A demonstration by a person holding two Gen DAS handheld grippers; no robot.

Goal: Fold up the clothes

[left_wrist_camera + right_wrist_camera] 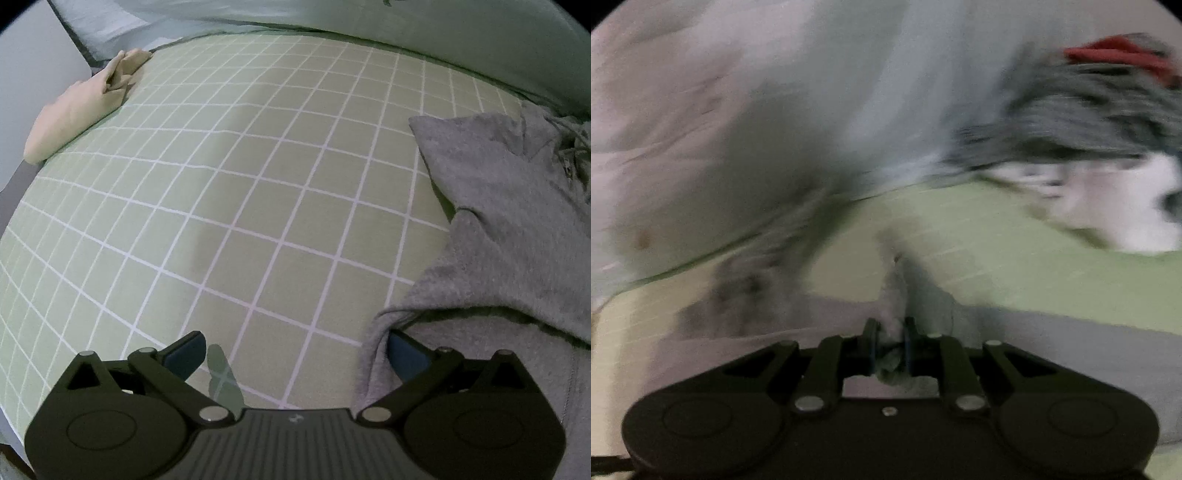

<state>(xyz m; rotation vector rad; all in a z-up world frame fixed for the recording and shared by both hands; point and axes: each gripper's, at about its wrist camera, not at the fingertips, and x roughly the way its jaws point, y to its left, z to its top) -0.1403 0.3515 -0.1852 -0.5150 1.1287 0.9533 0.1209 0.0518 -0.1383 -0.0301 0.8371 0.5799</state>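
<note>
A grey hooded sweatshirt (498, 221) lies on the right side of a green checked bed sheet (240, 184), its drawstrings near the right edge. My left gripper (295, 350) is open just above the sheet; its right finger (406, 354) sits under a fold of the grey fabric, its left finger over bare sheet. In the blurred right wrist view, my right gripper (889, 339) is shut on a bunch of the grey sweatshirt (894, 295), which stretches away from the pads over the sheet (1015, 258).
A beige folded garment (81, 107) rests at the sheet's far left edge. A pale quilt (406, 22) lines the back. A heap of grey, white and red clothes (1089, 122) lies at the right in the right wrist view.
</note>
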